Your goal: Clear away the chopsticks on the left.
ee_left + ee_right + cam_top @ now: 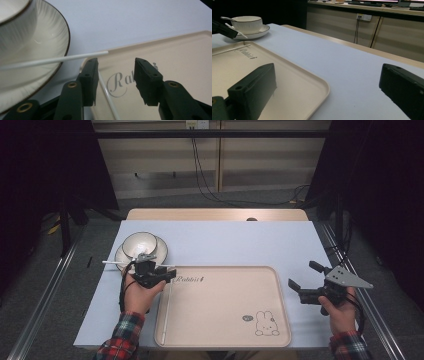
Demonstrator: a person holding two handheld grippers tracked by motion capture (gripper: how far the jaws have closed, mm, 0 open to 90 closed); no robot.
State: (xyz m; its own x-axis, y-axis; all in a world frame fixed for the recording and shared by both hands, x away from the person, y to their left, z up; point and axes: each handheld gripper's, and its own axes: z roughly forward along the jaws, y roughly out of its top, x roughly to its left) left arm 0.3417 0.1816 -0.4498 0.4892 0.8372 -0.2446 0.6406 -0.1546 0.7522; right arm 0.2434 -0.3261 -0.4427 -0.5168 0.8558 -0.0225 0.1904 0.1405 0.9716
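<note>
At left of centre in the high view, the left gripper [167, 276] hung part-open over a white chopstick [167, 306]; the right gripper [302, 280] gaped wide, empty.

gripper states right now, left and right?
left gripper: open, nothing gripped; a white chopstick lies on the tray beside one jaw.
right gripper: open wide, empty.
</note>
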